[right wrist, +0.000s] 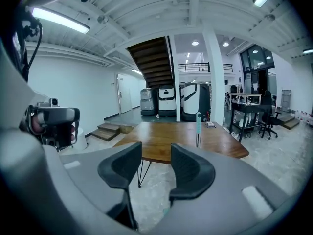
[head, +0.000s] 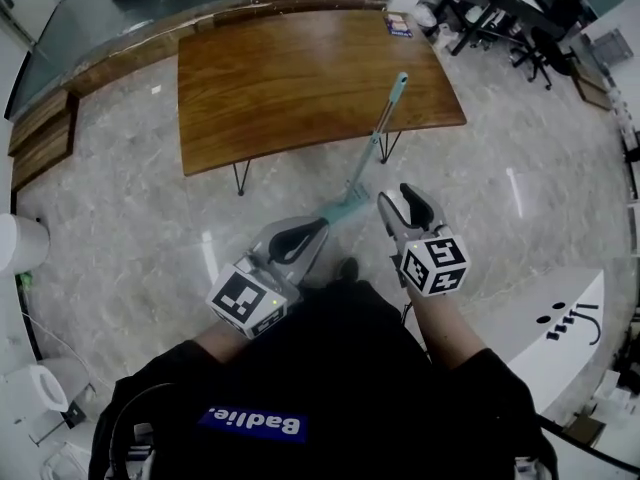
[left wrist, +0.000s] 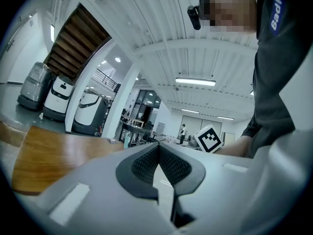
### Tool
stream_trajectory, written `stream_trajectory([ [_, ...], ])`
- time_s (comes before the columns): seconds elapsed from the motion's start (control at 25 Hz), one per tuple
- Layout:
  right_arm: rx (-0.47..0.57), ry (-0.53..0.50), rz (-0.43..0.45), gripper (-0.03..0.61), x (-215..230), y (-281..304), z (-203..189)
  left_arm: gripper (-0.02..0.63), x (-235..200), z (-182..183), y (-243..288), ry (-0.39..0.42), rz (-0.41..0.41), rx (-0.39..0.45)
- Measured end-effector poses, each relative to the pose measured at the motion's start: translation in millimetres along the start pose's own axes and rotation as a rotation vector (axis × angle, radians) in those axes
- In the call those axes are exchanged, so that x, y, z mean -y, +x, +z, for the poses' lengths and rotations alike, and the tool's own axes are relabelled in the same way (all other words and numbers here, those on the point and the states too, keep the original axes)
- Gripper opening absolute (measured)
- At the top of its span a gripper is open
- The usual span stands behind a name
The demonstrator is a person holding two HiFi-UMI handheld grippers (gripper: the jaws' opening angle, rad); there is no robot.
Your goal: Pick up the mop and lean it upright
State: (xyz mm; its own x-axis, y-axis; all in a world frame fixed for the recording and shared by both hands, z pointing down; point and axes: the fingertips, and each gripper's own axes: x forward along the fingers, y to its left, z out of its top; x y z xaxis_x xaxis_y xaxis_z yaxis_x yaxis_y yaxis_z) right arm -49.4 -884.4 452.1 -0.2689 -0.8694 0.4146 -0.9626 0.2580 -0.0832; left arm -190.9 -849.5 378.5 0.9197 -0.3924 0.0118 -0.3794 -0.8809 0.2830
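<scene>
The mop [head: 368,153] leans tilted, its teal grip end [head: 400,83] over the front edge of the wooden table [head: 290,78] and its teal head [head: 343,209] on the floor by my feet. My left gripper [head: 298,238] sits just left of the mop head, pads pressed together with nothing between them [left wrist: 157,150]. My right gripper [head: 408,202] is just right of the mop head, apart from it. Its jaws stand open around bare air [right wrist: 156,152]. In the right gripper view the teal grip end [right wrist: 198,123] rises behind the right-hand jaw.
The table stands on thin black legs [head: 241,178] on a marble floor. Wooden steps [head: 40,133] lie far left and a white curved unit [head: 560,328] to my right. Office chairs [head: 535,58] and desks stand at the back right. A booklet [head: 399,25] lies on the table's far corner.
</scene>
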Motion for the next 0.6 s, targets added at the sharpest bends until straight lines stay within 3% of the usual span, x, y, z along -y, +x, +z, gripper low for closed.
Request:
stream_trajectory([
  [0.2, 0.07, 0.023, 0.037, 0.163, -3, -25, -1, 0.02, 20, -1, 10, 0.02, 0.0, 0.014],
  [0.6, 0.16, 0.065, 0.19, 0.1, -2, -85, -9, 0.02, 80, -7, 34, 0.054, 0.105, -0.022],
])
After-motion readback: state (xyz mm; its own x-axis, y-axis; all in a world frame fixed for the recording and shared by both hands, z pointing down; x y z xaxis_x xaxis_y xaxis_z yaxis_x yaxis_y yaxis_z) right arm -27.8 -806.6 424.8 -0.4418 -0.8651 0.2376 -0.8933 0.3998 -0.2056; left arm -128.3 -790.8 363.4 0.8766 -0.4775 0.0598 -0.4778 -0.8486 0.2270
